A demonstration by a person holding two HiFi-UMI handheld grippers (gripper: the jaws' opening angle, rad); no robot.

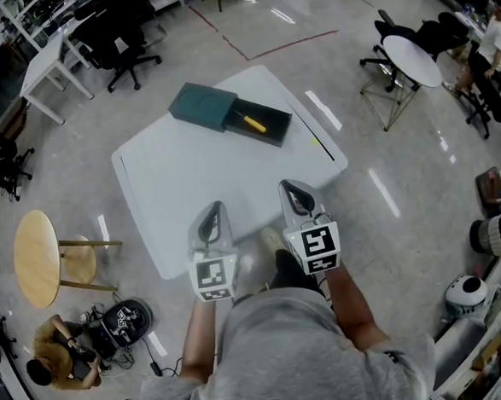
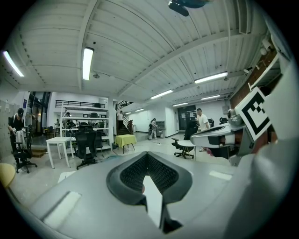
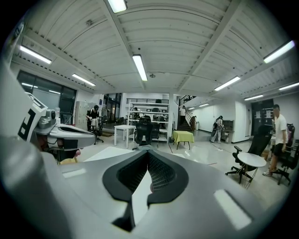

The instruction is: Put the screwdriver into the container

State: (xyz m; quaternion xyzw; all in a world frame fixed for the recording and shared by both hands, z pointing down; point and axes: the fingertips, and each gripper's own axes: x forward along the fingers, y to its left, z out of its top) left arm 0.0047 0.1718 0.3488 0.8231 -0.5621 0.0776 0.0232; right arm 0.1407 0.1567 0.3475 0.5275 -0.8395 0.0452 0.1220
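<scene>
Head view: the screwdriver [image 1: 255,124] lies inside the pulled-out drawer of the dark green container [image 1: 199,103], which rests on the far part of the white bench [image 1: 173,192]. Its long axis runs from upper left to lower right in this view, roughly in line with the container's length. Only the yellow handle is distinct; which end carries the tip cannot be determined.

The left claw [image 1: 213,208] and the right claw [image 1: 289,186] are held side by side over the near edge of the bench, well apart from the container, both pointing away from the person.

Left gripper view: the left claw [image 2: 148,164] has its jaws pressed together with nothing between them. The right claw's body and marker cube show at the right edge.

Right gripper view: the right claw [image 3: 146,169] is likewise closed tight and empty.

Both gripper views look out level across the room at ceiling lights, chairs and distant people. Neither shows the container or the screwdriver; only the head view does.
</scene>
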